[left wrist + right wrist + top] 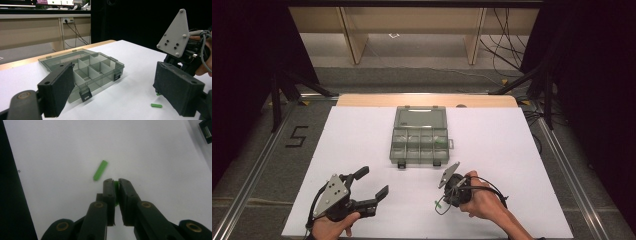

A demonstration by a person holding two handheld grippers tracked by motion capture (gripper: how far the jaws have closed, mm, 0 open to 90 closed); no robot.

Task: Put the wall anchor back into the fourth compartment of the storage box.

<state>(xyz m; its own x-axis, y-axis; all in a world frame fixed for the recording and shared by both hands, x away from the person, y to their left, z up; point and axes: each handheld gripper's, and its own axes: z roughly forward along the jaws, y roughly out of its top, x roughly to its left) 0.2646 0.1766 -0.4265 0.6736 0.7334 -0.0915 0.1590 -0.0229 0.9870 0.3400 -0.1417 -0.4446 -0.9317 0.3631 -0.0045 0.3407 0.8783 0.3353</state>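
An open clear grey compartment box (419, 135) lies in the middle of the white table, lid folded back. In front of it, my right gripper (116, 182) points down at the table, shut on a small green piece (116, 187) that shows between the jaw tips. A second green stick (100, 170) lies loose on the table just beyond the tips, also seen in the left gripper view (156, 105). My left gripper (373, 182) rests at the near left, open and holding nothing, facing the box (85, 70) and the right gripper (185, 50).
The white sheet (362, 140) covers the table up to a wooden strip at the far edge (427, 100). The box's latch (206, 130) is off to one side of the right gripper. Floor rails and tripod legs flank the table.
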